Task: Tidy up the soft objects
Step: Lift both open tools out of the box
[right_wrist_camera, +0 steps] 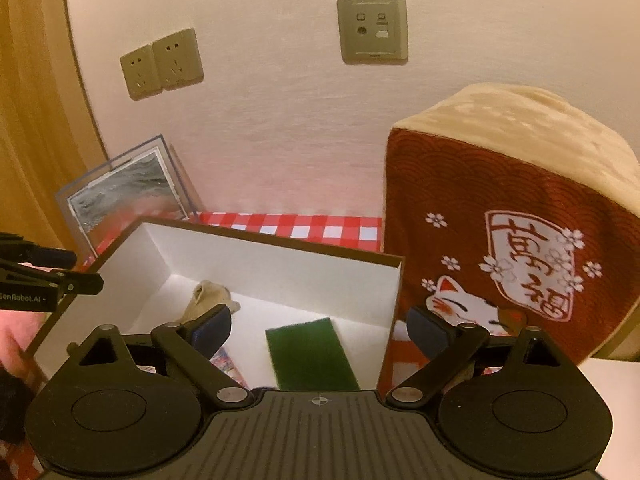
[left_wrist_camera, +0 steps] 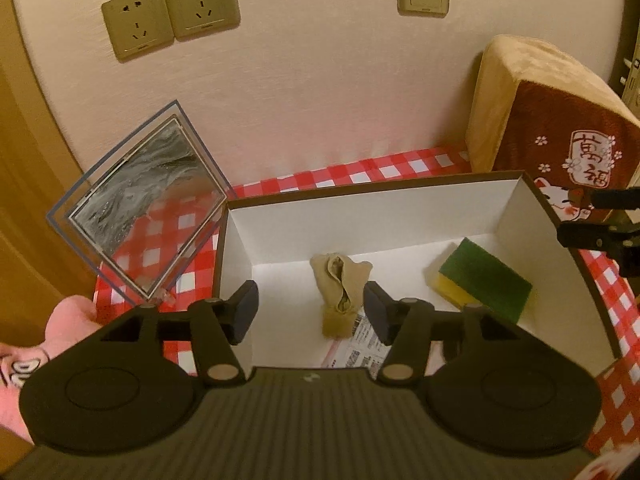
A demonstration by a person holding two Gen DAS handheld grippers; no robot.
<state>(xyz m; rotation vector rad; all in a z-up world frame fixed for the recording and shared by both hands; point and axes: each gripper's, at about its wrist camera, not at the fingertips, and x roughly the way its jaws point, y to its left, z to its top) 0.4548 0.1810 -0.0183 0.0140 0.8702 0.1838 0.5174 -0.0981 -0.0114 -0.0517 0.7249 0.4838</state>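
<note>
Inside the white cardboard box (left_wrist_camera: 280, 236) on the checked counter (left_wrist_camera: 404, 168) lie a tan bundled sock, or so it seems, (left_wrist_camera: 340, 292) and a green-and-yellow sponge (left_wrist_camera: 484, 284), well apart. Both the left tongs (left_wrist_camera: 310, 312) and right tongs (right_wrist_camera: 318, 330) stand wide and empty above them, so this looks like the release step just done. Next comes fetching another soft item, perhaps the pink plush (left_wrist_camera: 68, 320) beside the box.

We see warm, dim indoor light tinting the wall (left_wrist_camera: 304, 92) pink, soft shadows inside the box (left_wrist_camera: 280, 236), slight blur throughout, and strong fisheye bending with dark corners
</note>
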